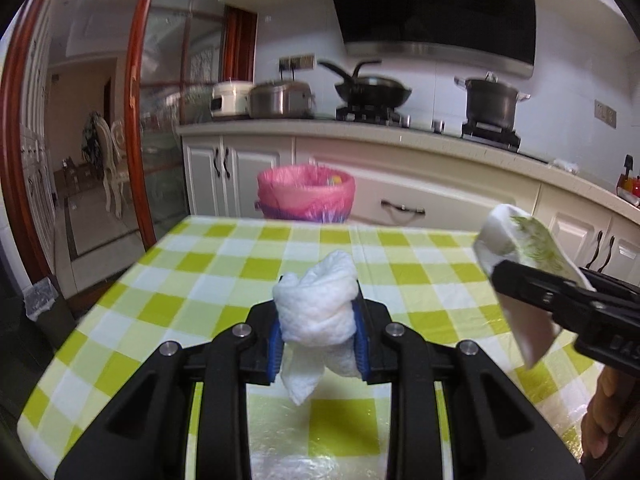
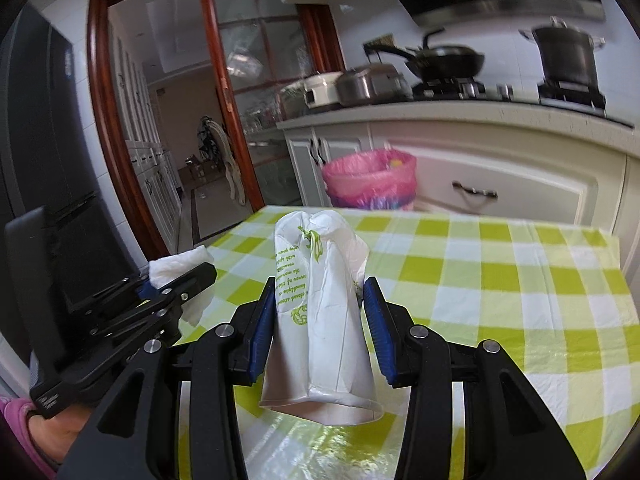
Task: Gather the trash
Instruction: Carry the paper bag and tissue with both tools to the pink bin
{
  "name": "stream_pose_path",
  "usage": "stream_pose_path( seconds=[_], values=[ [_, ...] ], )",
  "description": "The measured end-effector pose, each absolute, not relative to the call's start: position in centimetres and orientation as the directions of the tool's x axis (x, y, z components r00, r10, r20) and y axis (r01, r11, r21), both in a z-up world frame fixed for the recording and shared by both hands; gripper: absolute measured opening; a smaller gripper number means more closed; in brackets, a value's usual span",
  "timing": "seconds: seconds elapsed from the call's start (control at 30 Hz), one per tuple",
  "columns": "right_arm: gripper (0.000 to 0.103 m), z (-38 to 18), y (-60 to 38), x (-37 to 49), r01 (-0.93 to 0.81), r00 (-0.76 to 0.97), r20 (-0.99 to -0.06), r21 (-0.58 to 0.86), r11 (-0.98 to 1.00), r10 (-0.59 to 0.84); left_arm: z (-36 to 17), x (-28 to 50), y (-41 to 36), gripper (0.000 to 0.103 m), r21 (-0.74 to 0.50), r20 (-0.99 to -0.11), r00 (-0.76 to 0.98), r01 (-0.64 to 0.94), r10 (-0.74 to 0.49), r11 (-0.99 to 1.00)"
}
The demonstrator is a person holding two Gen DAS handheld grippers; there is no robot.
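Note:
My left gripper [image 1: 318, 330] is shut on a crumpled white paper towel [image 1: 320, 308], held above the green and white checked tablecloth [image 1: 200, 280]. My right gripper [image 2: 320, 320] is shut on a white paper cup with green print [image 2: 316, 300], lying sideways between the blue pads with its mouth toward the camera. In the left wrist view the cup [image 1: 520, 248] and right gripper [image 1: 560, 300] show at the right. In the right wrist view the left gripper [image 2: 176, 284] and towel [image 2: 180, 264] show at the left. A bin with a pink liner [image 1: 306, 194] [image 2: 370, 180] stands on the floor beyond the table's far edge.
White kitchen cabinets [image 1: 400, 200] and a counter carrying a wok [image 1: 372, 92], a pot [image 1: 490, 100] and cookers run behind the bin. A wood-framed glass door [image 2: 248, 120] opens at the left. A hand [image 1: 604, 412] shows at the lower right.

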State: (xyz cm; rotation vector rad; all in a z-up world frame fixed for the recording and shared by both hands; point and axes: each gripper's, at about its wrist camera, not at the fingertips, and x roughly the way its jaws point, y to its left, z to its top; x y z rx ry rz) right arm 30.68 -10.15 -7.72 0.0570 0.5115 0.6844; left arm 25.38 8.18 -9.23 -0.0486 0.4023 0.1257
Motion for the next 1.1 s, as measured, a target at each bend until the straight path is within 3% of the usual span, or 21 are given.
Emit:
stream_pose_path(
  seconds=[0.23,0.6,1.1],
  values=[
    [0.042,-5.5,-9.3,29.9,-0.606,0.674,-0.381,0.205,0.768,0.633,-6.1,23.3,8.0,0.027,0.005,-0.28,0.95,-0.142,0.137,0.99],
    [0.042,-3.1,-8.7,32.2,-0.61,0.693,-0.339,0.194,0.768,0.636,-3.1,25.4,9.1,0.027,-0.029,-0.253,0.965,-0.078,0.068,0.997],
    [0.042,-1.3,-4.6,47.9,-0.628,0.683,-0.349,0.168,0.76,0.642,0.3,40.4,13.8,0.027,-0.051,-0.257,0.966,-0.035,0.021,0.998]
  ],
)
